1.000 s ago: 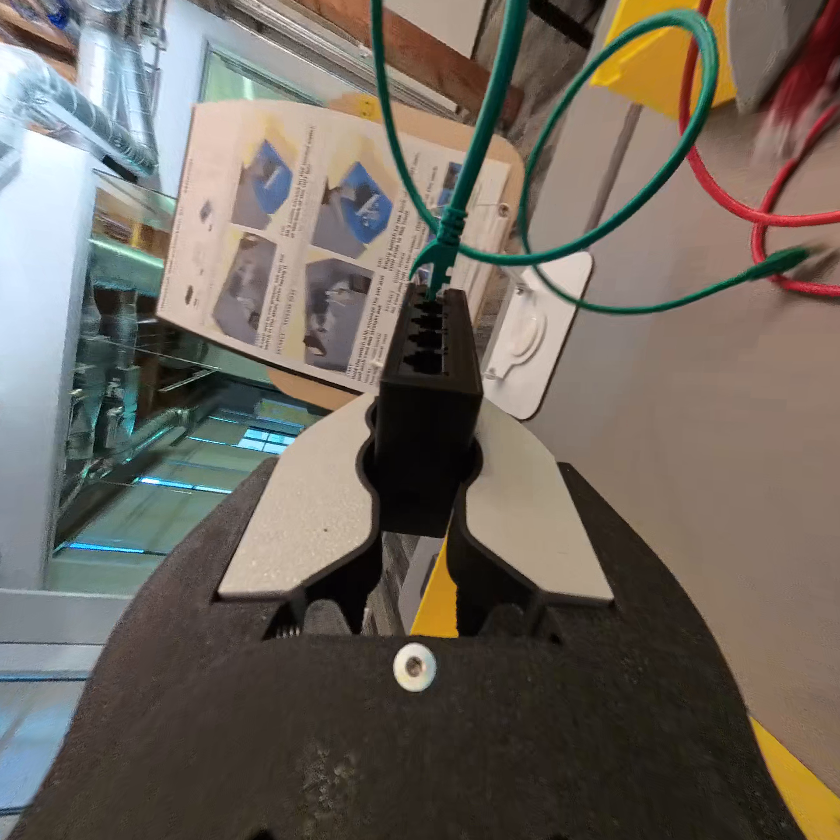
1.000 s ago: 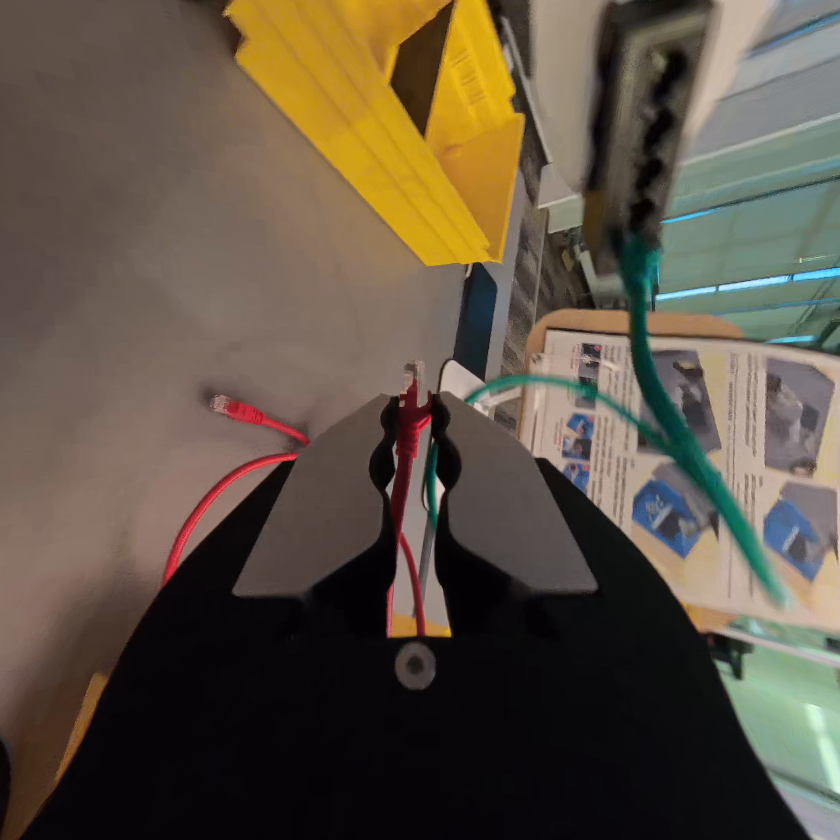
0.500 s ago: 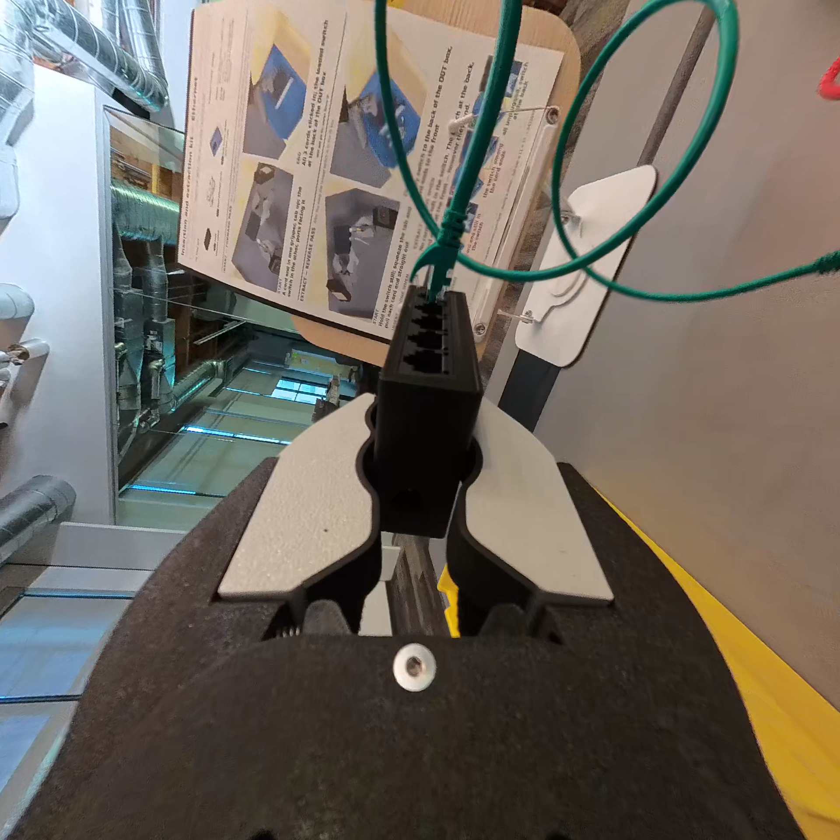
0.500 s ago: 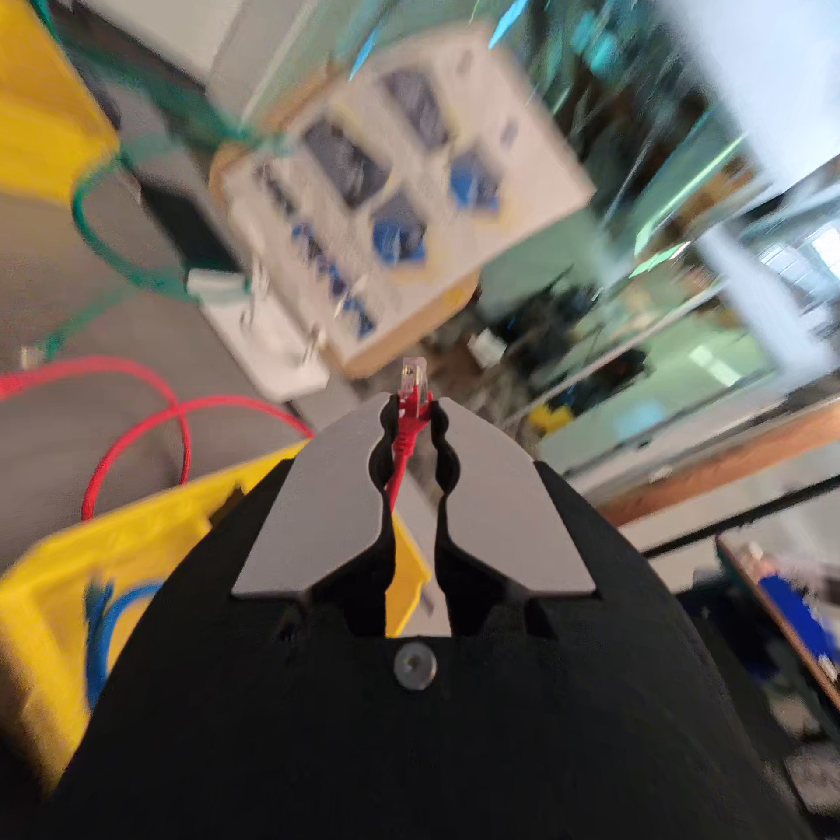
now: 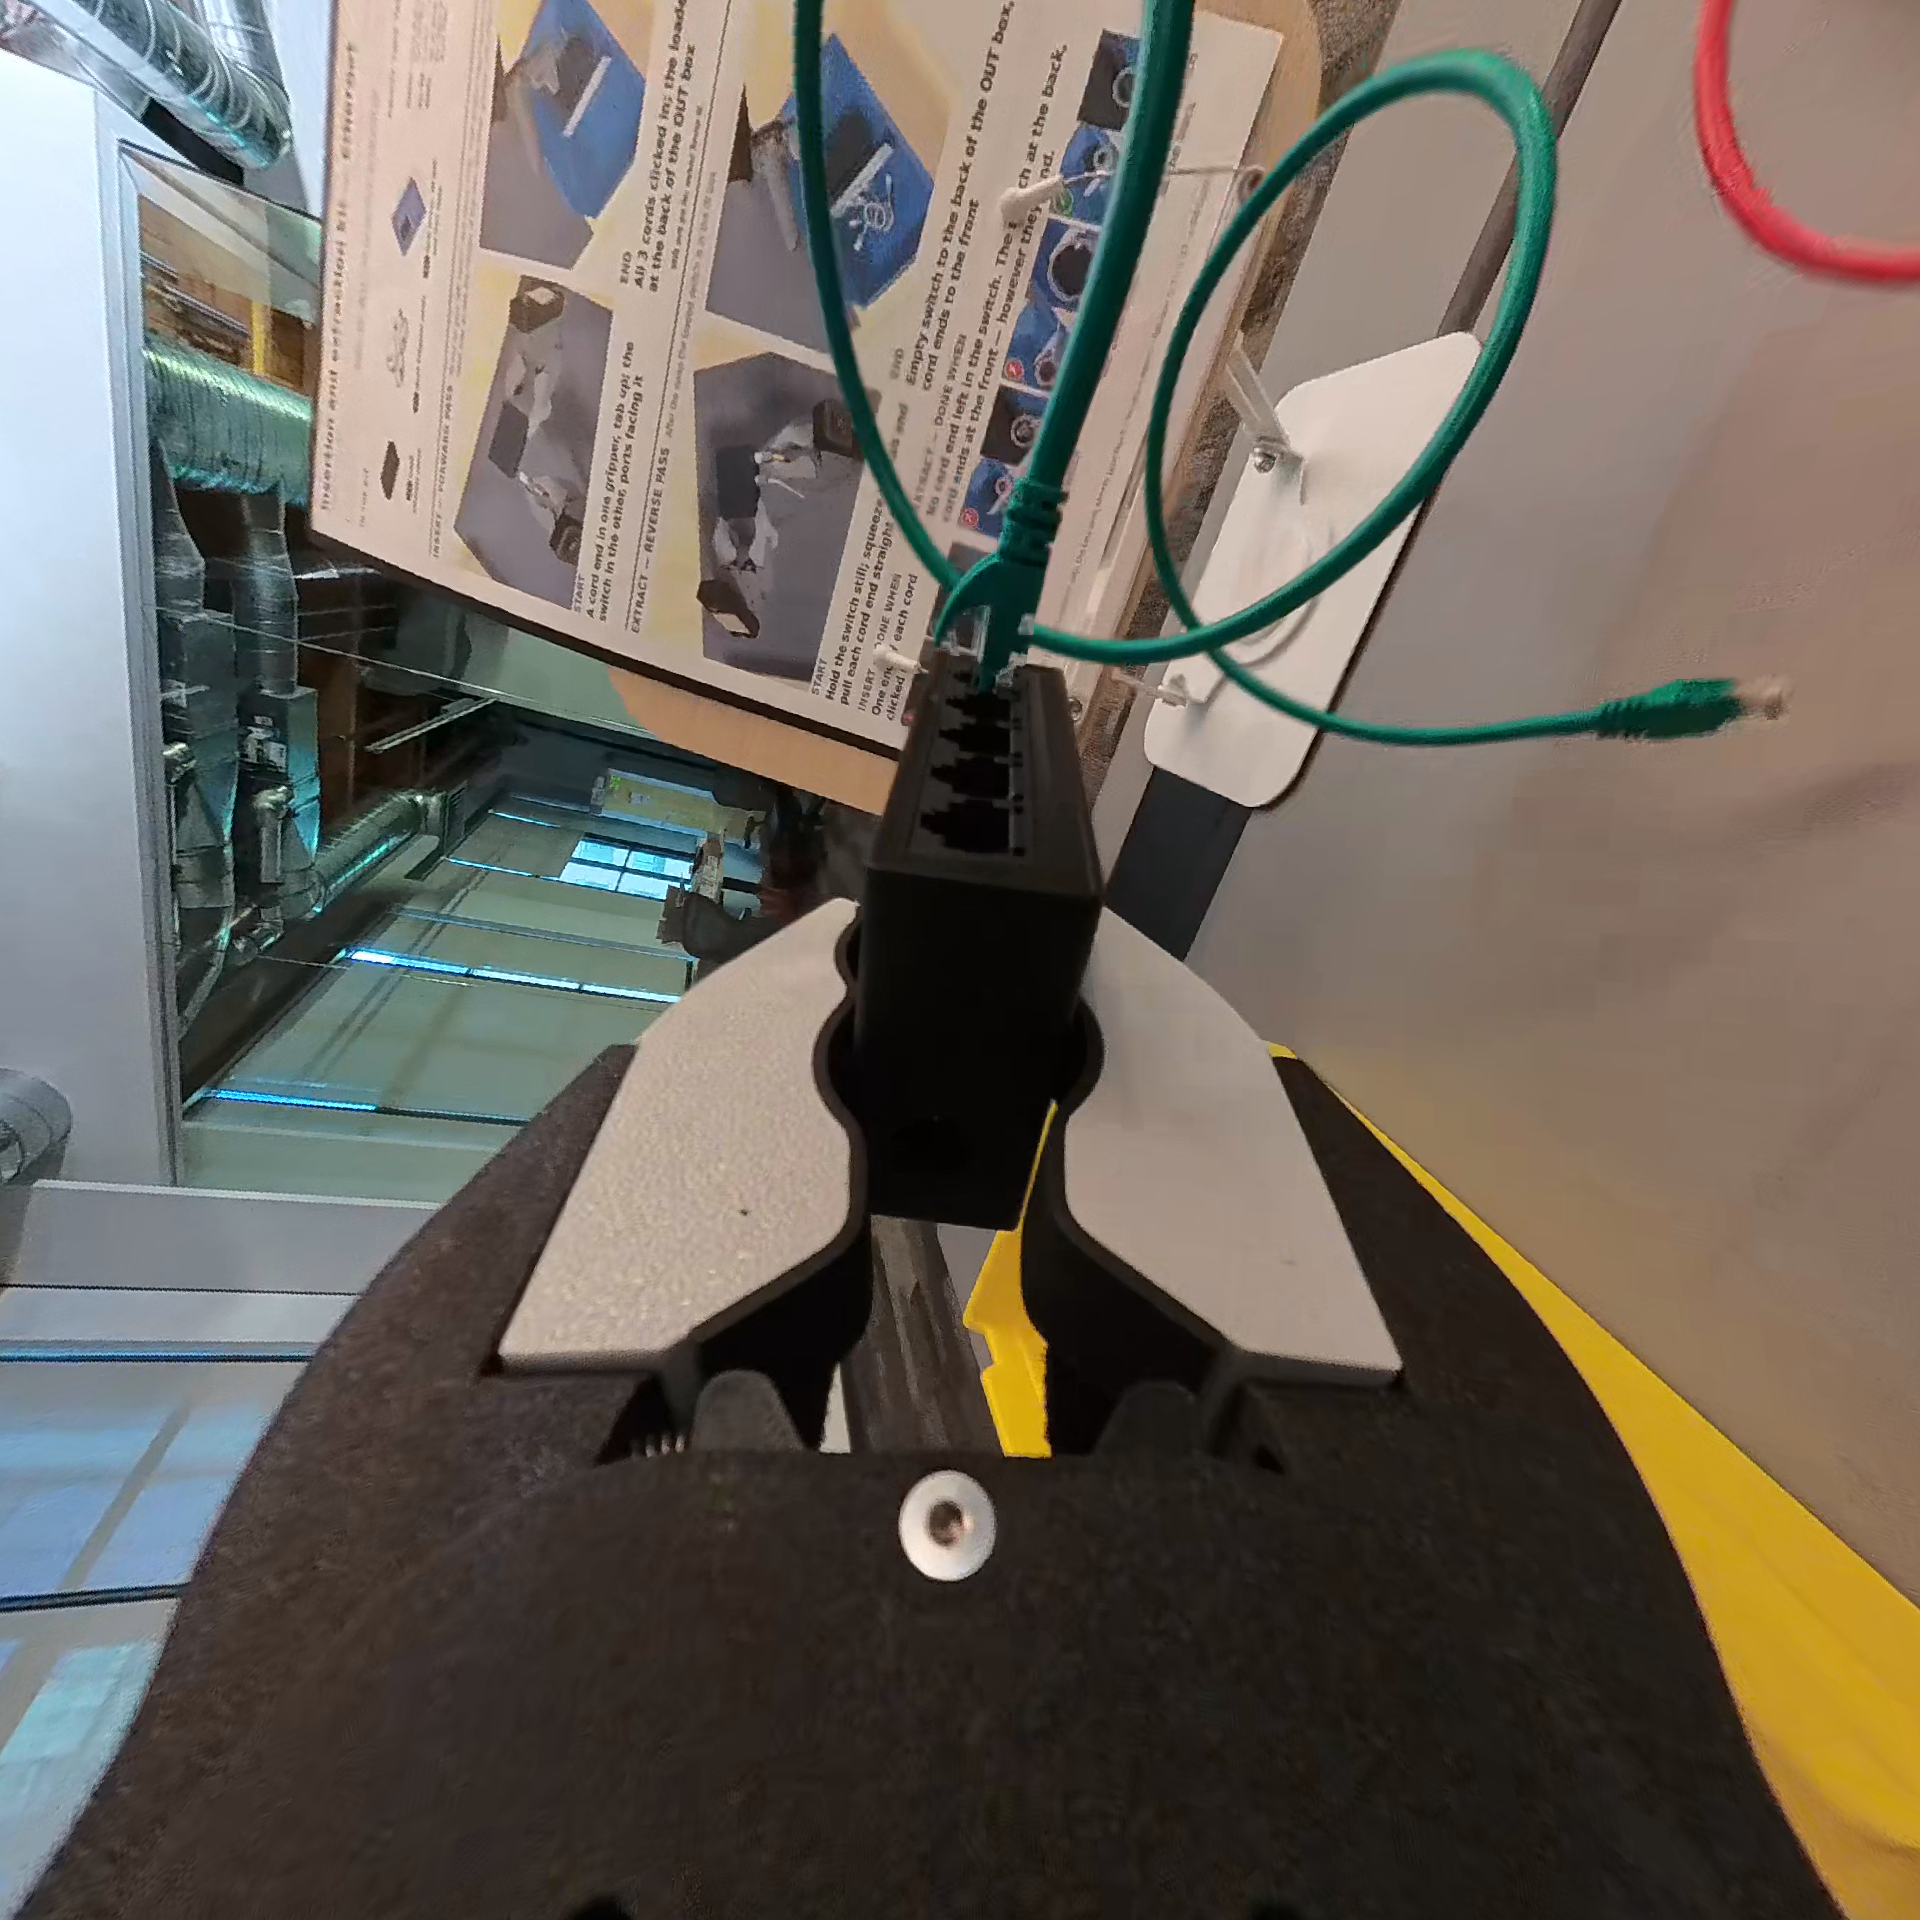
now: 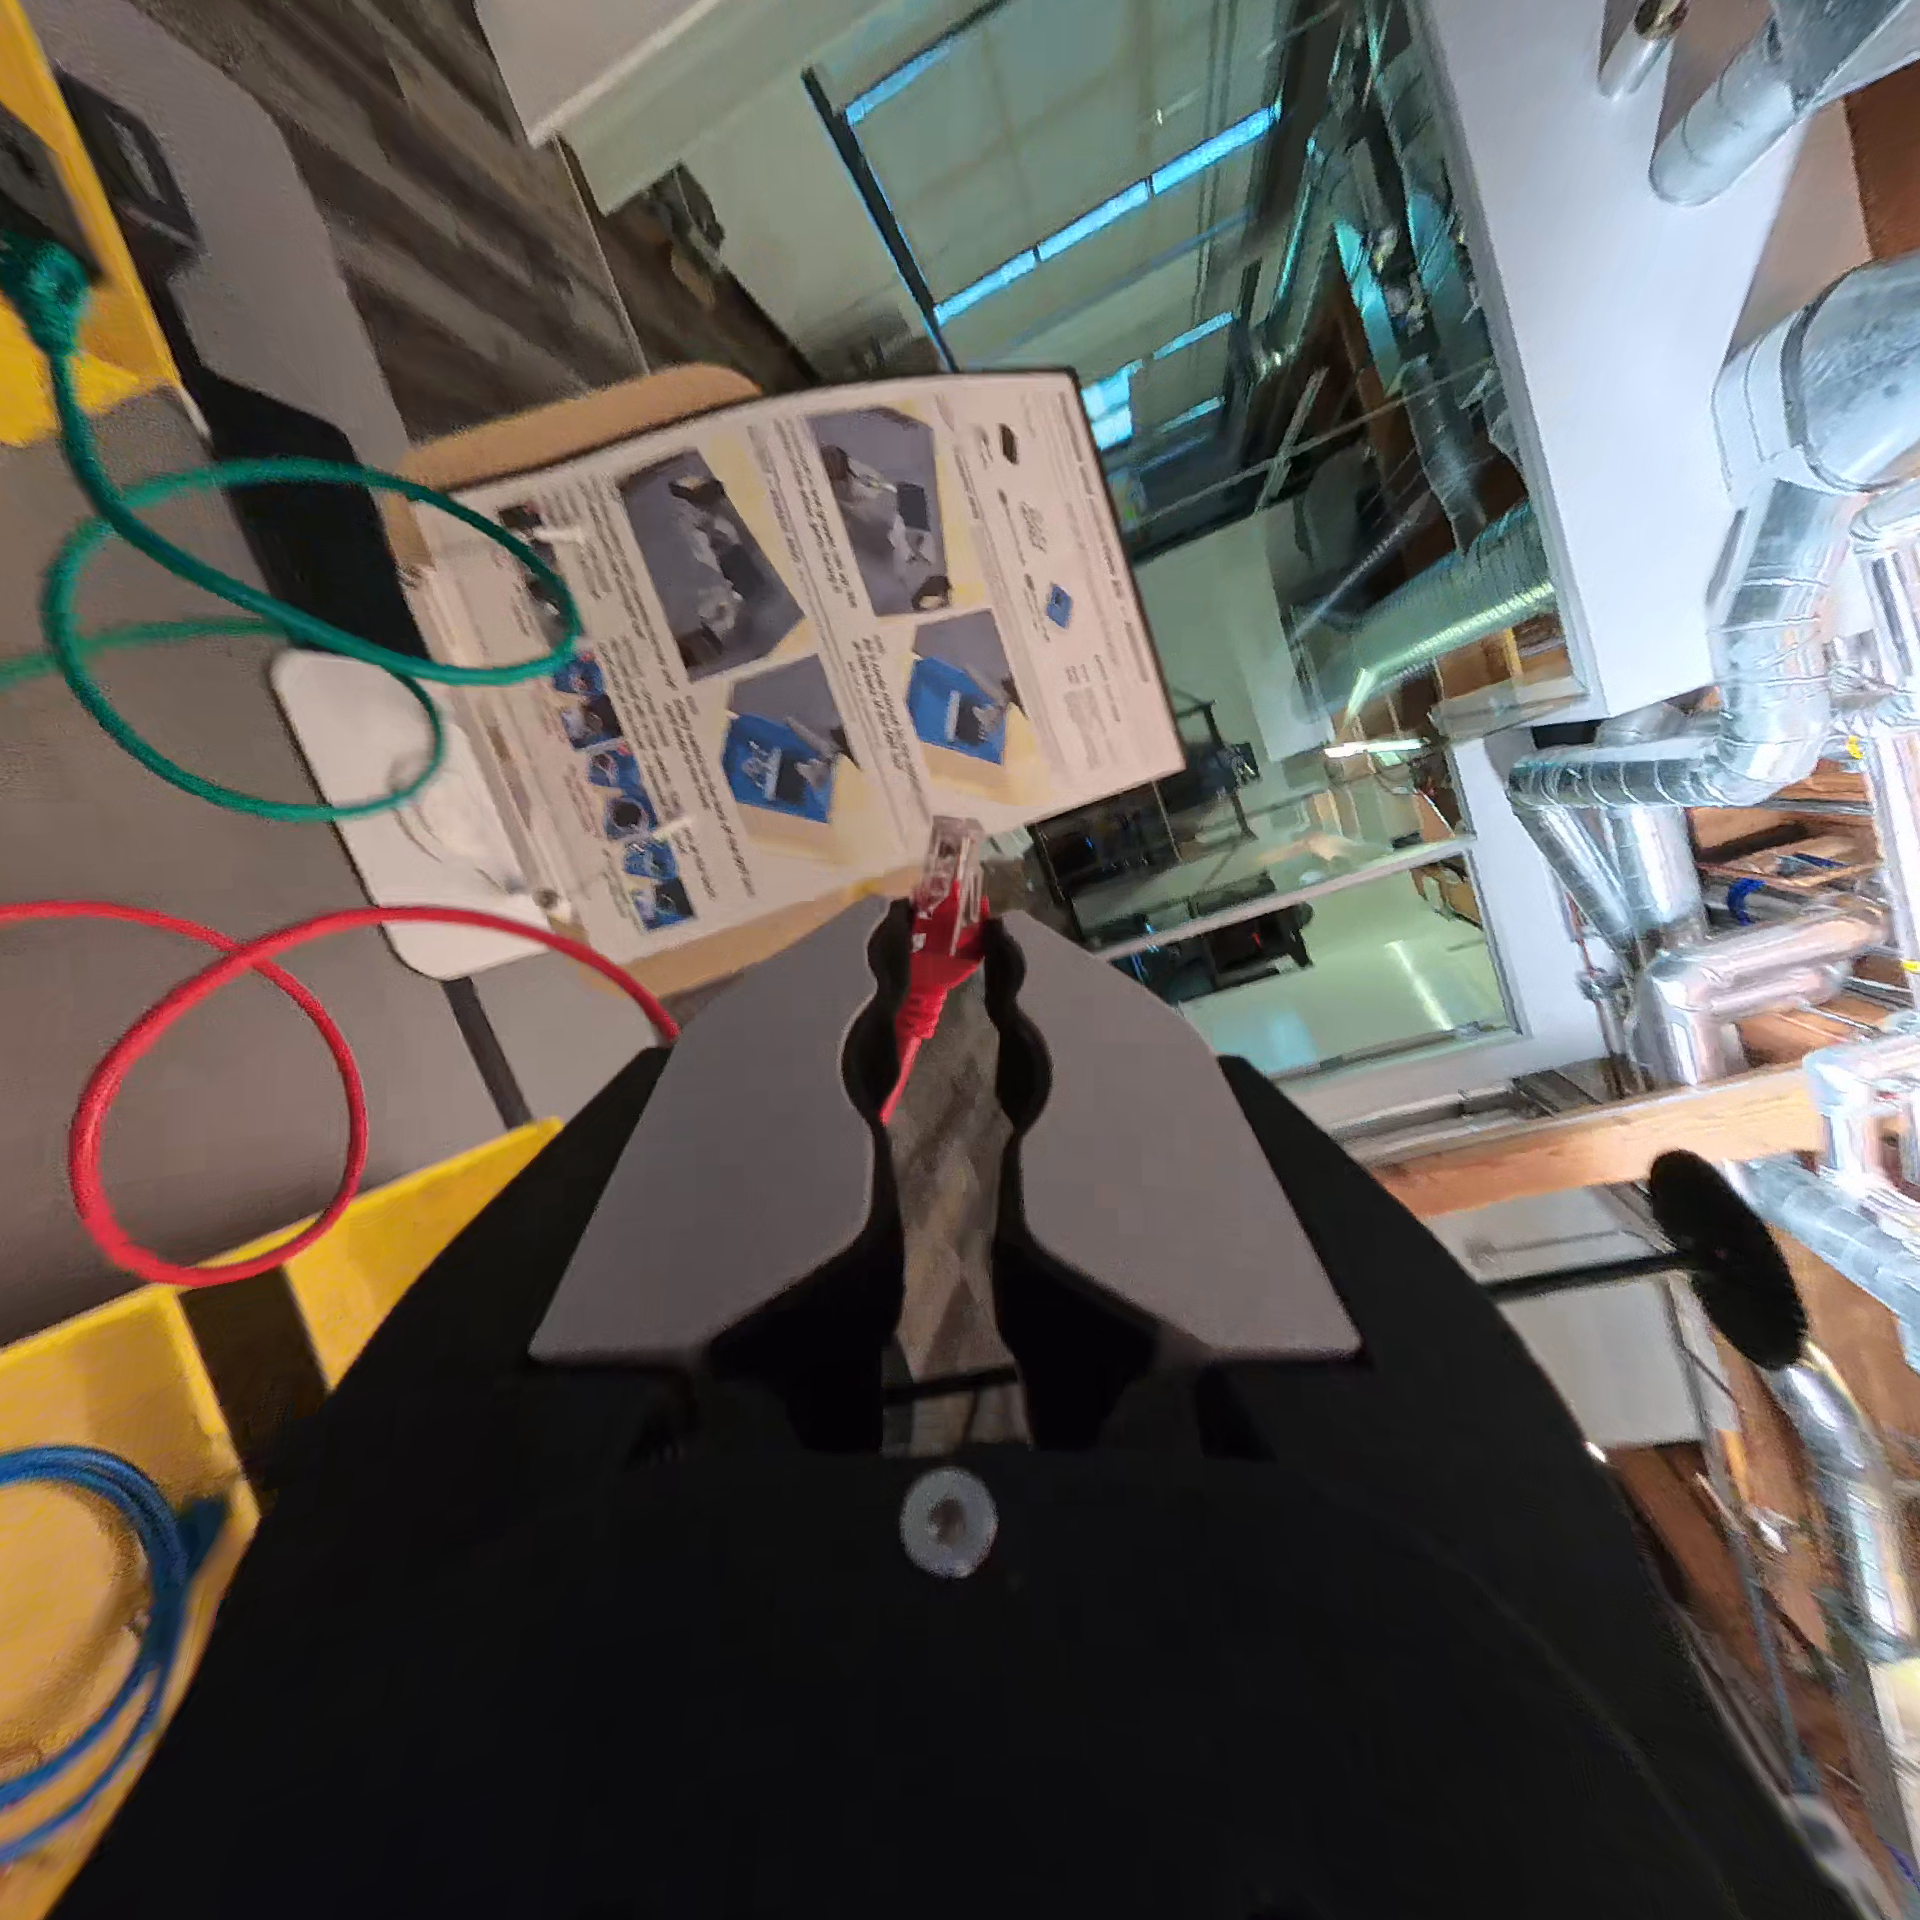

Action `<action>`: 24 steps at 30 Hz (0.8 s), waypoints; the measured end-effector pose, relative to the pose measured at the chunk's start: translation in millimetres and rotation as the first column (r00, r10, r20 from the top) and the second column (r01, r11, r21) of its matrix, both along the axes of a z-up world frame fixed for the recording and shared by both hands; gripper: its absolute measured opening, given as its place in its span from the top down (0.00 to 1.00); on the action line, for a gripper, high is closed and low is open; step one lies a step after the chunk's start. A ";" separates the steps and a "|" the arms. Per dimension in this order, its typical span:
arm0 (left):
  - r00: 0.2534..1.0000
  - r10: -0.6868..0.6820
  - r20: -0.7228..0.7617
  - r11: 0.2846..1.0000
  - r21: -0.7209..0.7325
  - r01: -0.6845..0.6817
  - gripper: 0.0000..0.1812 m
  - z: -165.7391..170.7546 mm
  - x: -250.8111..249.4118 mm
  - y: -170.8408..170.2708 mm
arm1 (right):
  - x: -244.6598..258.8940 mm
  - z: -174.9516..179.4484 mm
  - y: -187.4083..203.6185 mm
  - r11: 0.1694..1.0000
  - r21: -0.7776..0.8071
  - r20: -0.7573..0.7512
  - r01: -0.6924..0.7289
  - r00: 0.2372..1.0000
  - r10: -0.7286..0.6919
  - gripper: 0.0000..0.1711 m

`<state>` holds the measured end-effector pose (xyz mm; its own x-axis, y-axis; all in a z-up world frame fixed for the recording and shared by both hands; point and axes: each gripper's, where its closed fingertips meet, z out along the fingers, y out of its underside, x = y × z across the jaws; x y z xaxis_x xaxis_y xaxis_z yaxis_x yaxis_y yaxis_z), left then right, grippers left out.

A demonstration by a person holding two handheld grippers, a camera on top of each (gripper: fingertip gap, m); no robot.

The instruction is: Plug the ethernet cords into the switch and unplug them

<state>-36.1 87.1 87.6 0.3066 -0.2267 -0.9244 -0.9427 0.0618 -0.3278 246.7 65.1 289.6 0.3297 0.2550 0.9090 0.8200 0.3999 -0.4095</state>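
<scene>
The grey tabletop (image 5: 1558, 1039) carries a yellow bin (image 6: 94, 1403) at its edge and loose loops of cord. The left gripper (image 5: 966, 997) is clamped on the black switch (image 5: 982, 883), held off the tabletop, green cord (image 5: 1023, 520) seated in its far port. The right gripper (image 6: 940, 935) pinches the red cord (image 6: 208, 1091) just behind its clear plug (image 6: 954, 847). Best to square that plug to a free port, keep the switch steady, then push straight.
</scene>
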 end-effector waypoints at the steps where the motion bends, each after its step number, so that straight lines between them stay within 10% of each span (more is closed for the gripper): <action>1: 1.000 0.003 -0.003 1.000 0.001 -0.003 0.83 -0.1 -0.8 0.5 | 6.0 10.9 -0.1 0.999 0.008 0.014 0.031 0.999 -0.031 0.92; 24: 0.998 -0.060 0.019 0.998 0.002 0.060 0.83 7.9 7.8 -13.1 | 122.2 -8.6 10.3 0.904 -0.227 0.007 0.362 0.929 -0.370 0.91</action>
